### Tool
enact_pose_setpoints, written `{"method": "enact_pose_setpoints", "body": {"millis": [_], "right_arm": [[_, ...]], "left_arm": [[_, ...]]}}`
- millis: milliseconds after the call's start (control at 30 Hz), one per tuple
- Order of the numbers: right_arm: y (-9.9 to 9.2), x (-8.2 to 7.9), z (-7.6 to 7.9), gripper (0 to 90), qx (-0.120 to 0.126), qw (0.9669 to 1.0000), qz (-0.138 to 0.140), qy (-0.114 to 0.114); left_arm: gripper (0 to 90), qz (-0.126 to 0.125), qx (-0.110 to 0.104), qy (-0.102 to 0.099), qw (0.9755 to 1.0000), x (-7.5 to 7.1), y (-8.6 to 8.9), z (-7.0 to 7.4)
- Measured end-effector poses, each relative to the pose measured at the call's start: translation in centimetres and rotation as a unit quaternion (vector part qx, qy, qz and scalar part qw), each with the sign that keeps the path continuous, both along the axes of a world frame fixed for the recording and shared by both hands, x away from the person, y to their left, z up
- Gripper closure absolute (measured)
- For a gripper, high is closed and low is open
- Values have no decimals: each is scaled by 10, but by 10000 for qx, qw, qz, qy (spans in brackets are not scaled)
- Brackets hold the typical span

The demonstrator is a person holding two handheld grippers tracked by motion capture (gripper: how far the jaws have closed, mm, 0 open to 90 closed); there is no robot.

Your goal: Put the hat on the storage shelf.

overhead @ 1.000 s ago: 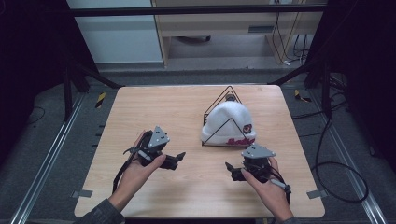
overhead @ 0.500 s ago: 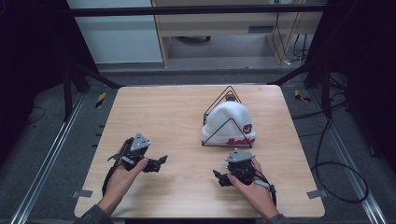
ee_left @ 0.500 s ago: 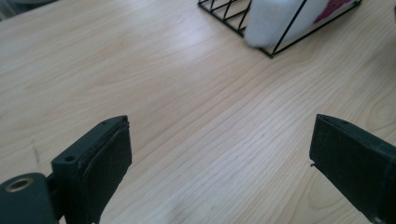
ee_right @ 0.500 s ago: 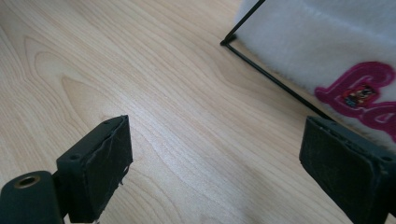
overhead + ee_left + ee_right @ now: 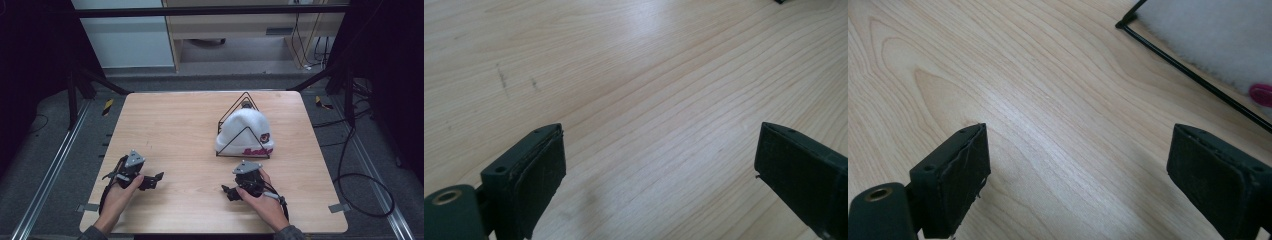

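Both your grippers rest low on the near part of the desk (image 5: 170,125), the left gripper (image 5: 150,181) at the near left and the right gripper (image 5: 230,192) near the middle, each with its fingers spread wide and nothing between them; the gripper views look past the fingers at bare wood. The hat (image 5: 245,131) sits over a black wire stand (image 5: 243,102) toward the far right of the desk, upright on that frame so its knit body keeps its shape and its hem hangs free to grab. Your right gripper is the nearer one, just in front of the stand's base (image 5: 1193,75), so it seems best placed to reach first.
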State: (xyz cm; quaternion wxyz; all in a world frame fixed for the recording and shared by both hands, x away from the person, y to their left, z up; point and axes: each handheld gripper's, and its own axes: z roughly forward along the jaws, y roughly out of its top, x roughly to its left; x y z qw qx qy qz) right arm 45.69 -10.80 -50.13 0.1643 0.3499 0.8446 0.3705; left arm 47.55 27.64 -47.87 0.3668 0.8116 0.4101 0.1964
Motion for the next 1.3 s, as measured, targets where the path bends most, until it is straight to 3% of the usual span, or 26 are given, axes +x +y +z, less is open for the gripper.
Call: {"method": "enact_pose_setpoints", "body": {"millis": [200,367,433,500,667,800,967,1067,1300], "right_arm": [[9,3,-3,106,-81,9999,73,37],[17,15,-6,109,-43,10000,-53,38],[18,19,-8,114,-38,9999,-137,8],[19,23,-9,111,21,9998,-211,35],[23,28,-10,95,21,9996,-275,10],[25,29,-10,83,17,9995,-317,55],[27,29,-11,74,12,9991,-409,55],[28,28,-11,74,18,9990,-453,55],[30,27,-10,74,39,9979,-634,93]], "left_arm": [[57,108,-25,50,9999,0,11,-6],[57,162,-88,47,9998,5,22,-12],[57,77,-113,21,9999,8,23,-14],[57,117,-192,9,9997,10,24,-16],[57,169,-147,7,9997,16,22,-22],[57,241,-200,98,9995,19,22,-27],[59,264,-154,144,9994,20,22,-28],[55,283,191,180,9993,21,20,-29],[42,279,183,188,9993,21,20,-29]]}}
